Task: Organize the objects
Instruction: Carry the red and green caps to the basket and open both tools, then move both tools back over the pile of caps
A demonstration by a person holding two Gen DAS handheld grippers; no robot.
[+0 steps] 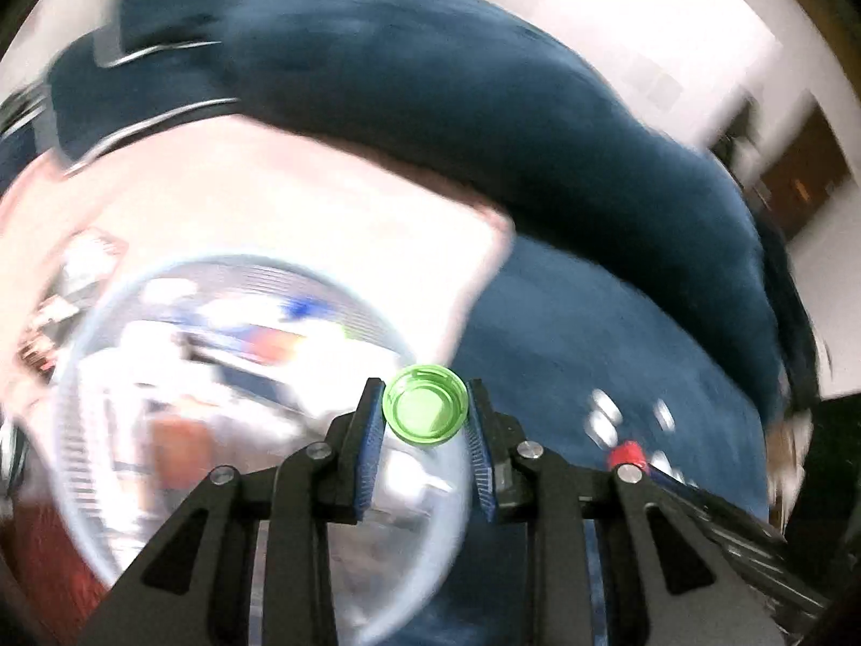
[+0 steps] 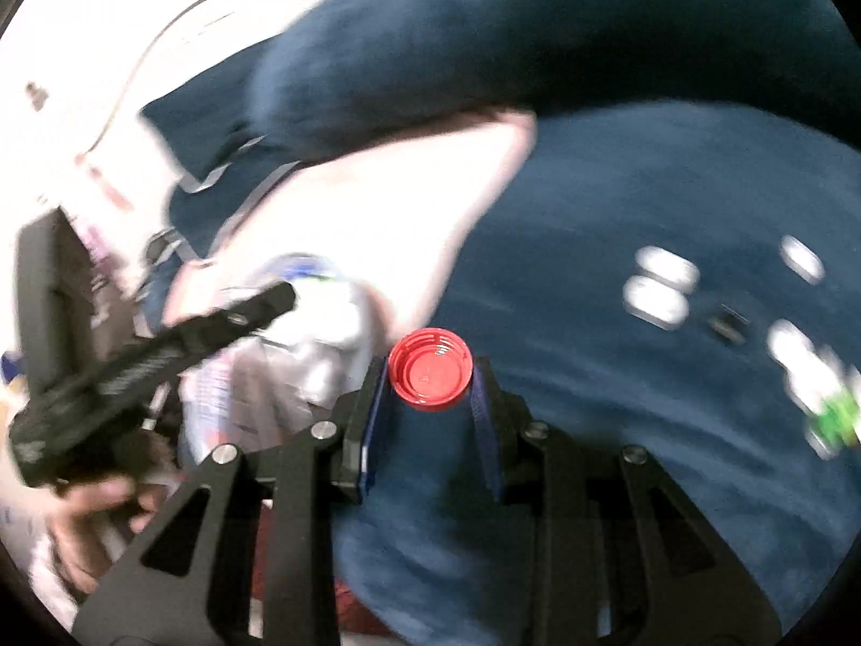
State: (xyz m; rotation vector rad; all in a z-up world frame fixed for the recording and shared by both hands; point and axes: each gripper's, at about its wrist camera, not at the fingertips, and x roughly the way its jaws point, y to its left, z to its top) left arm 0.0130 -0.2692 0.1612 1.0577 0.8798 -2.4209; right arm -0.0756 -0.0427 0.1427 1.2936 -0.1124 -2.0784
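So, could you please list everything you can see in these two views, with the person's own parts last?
Green cap: one, green, between the left gripper's pads.
Red cap: one, red, between the right gripper's pads.
Clear tub: one, see-through, left of the green cap; contents blurred.
Blue cloth: one, dark blue, under the small things.
Small white things: several, white, on the cloth at right; too blurred to name.
Left gripper: one, black, shut on the green cap.
Right gripper: one, black, shut on the red cap.

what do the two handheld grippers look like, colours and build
Both the left gripper and right gripper have matte black angular linkage arms with silver round bolt heads and blue ribbed pads on the inner finger faces. No sleeve shows on the hand at the left gripper's black body.
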